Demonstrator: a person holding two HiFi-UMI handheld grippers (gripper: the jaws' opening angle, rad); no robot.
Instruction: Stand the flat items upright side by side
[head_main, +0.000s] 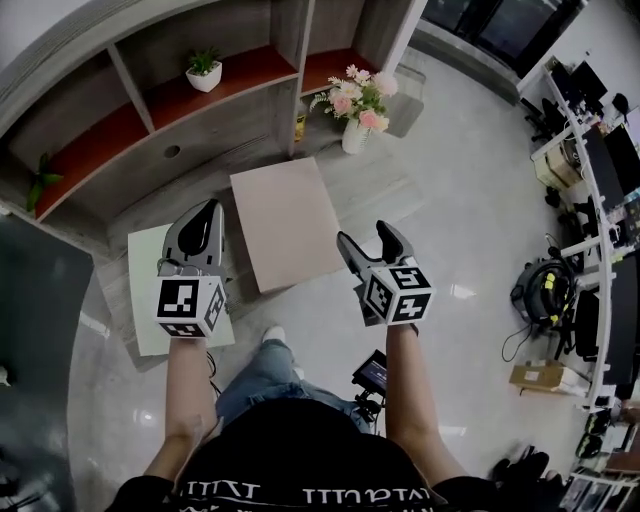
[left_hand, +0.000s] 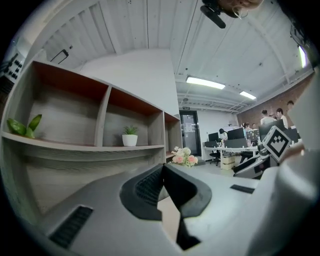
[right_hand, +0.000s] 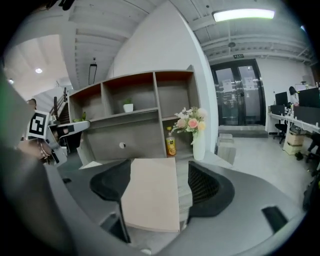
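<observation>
The flat beige square board (head_main: 288, 222) lies mid-desk (head_main: 375, 190), its edges free. Our open right tool (head_main: 365, 236) hangs beside its right edge; our left tool (head_main: 208, 210) is closed and empty.

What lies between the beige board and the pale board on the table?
Between beige board and pale board: only bare grey table, shown in the head view.
</observation>
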